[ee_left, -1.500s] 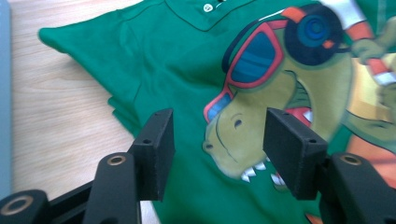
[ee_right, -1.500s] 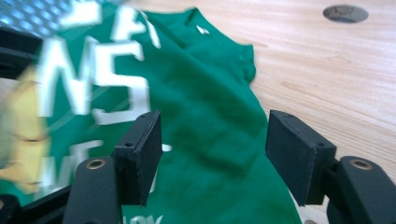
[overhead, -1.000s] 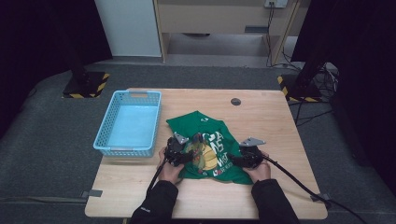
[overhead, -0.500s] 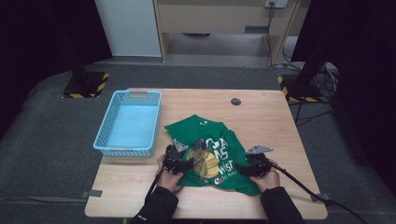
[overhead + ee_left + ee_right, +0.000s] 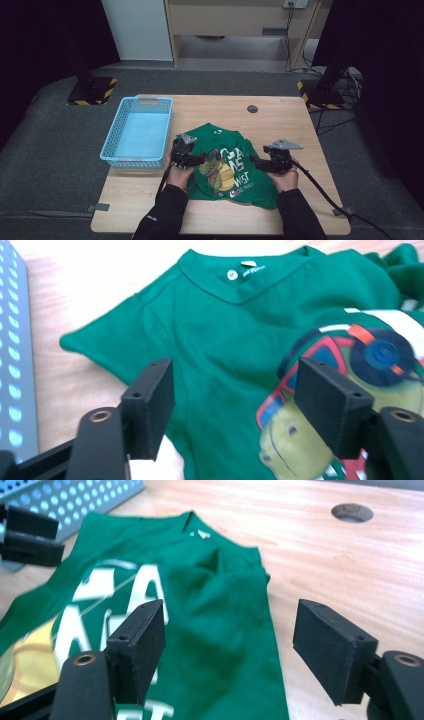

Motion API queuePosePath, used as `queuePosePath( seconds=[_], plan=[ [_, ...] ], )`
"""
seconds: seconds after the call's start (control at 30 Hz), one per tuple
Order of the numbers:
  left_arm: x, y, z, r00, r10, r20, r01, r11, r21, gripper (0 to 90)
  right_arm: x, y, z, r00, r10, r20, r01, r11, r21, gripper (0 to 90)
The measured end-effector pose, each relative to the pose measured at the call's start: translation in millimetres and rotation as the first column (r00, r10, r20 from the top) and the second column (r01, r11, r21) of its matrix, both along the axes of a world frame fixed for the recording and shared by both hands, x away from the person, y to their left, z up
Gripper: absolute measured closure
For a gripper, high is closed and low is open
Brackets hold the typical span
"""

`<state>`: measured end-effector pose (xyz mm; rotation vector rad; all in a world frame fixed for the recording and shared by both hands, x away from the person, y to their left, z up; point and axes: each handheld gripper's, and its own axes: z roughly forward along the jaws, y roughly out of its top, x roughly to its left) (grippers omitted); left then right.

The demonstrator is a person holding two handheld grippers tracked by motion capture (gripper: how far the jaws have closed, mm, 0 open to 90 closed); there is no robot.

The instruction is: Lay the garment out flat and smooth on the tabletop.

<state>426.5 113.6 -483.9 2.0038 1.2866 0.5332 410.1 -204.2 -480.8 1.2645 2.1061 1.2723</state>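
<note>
Both claws have just been opening and have lifted off the green shirt [image 5: 227,165]; I note left claw [image 5: 235,405] and right claw [image 5: 230,650] released, shirt flat on the surface [image 5: 300,125].

Blue basket [image 5: 137,132] on wooden table [image 5: 300,125]

Wooden table [image 5: 300,125] w/ round hole [image 5: 252,108] near far edge, on grey carpet floor [image 5: 50,165]. Black curtains [image 5: 30,45] both sides, white panel [image 5: 137,27] & wood cabinet [image 5: 225,17] behind. Hazard-striped stand bases [image 5: 92,91].
</note>
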Motion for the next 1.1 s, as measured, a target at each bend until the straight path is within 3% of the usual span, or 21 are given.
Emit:
queuePosePath(
  seconds=[0.2, 0.43, 0.5, 0.63, 0.73, 0.77, 0.9, 1.1],
  plan=[
    [15.0, -4.0, -8.1, 0.9996, 0.019, 0.023, -0.02, 0.999, 0.039, 31.8, 19.0, 9.6, -3.4, 0.9999, 0.011, 0.008, -0.011, 0.997, 0.072, 28.5],
    [31.8, -7.2, -28.8, 0.9992, 0.009, -0.039, -0.007, 0.9988, 0.049, 31.9, 37.8, 30.9, -24.3, 0.9966, 0.075, -0.033, -0.073, 0.995, 0.073, 29.3],
    [34.4, -6.9, -34.6, 0.998, 0.009, -0.063, -0.006, 0.9983, 0.057, 31.3, 40.7, 34.9, -31.1, 0.9959, 0.077, -0.046, -0.075, 0.996, 0.046, 30.4],
    [34.5, -7.1, -38.9, 0.9982, 0.003, -0.059, 0.001, 0.9975, 0.071, 31.4, 42.6, 37.2, -39.9, 0.9932, 0.088, -0.075, -0.089, 0.996, -0.003, 31.1],
    [33.3, -8.7, -39.8, 0.9984, -0.005, -0.056, 0.01, 0.9957, 0.093, 31.4, 42.2, 39.4, -50.0, 0.9857, 0.116, -0.122, -0.127, 0.988, -0.084, 30.9],
    [32.1, -9.5, -40.3, 0.9987, -0.008, -0.05, 0.013, 0.9953, 0.096, 31.4, 39.6, 40.8, -53.6, 0.9859, 0.122, -0.115, -0.137, 0.981, -0.137, 30.8],
    [28.9, -9.4, -40.4, 0.9985, -0.014, -0.053, 0.019, 0.9956, 0.092, 31.4, 31.8, 41.6, -52.8, 0.9873, 0.12, -0.104, -0.14, 0.969, -0.204, 30.7],
    [16.3, -10.4, -41.3, 0.9987, -0.025, -0.045, 0.029, 0.9958, 0.087, 31.3, 23.5, 34.5, -50.7, 0.9877, 0.099, -0.121, -0.123, 0.968, -0.217, 30.8]
  ],
)
